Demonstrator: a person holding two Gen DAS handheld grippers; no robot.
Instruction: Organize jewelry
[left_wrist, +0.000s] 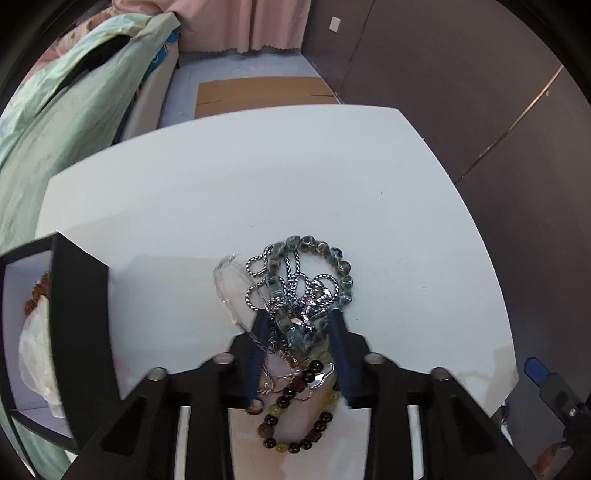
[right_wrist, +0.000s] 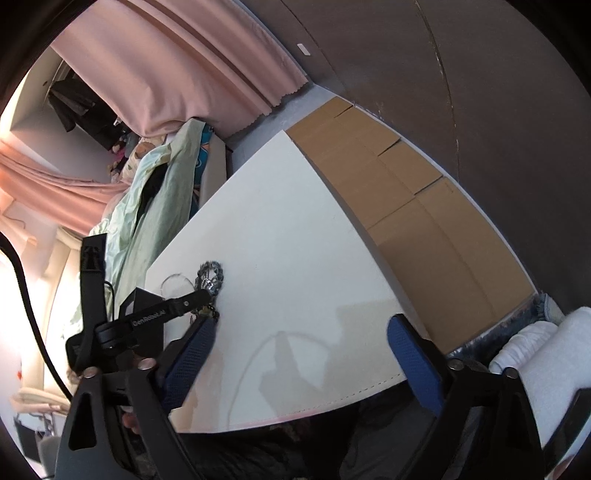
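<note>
The left gripper (left_wrist: 300, 321) straddles a tangled jewelry pile (left_wrist: 299, 288) on the white table (left_wrist: 229, 192), jaws half-closed but not clearly pinching – lifting risks dragging snagged chains and beads together – while the right gripper (right_wrist: 299, 354) gapes empty

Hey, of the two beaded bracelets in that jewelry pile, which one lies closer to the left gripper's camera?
The dark brown and yellow beaded bracelet, low in the left wrist view between the left gripper's fingers. The grey-blue beaded bracelet reaches farther out, tangled with the silver chain.
</note>
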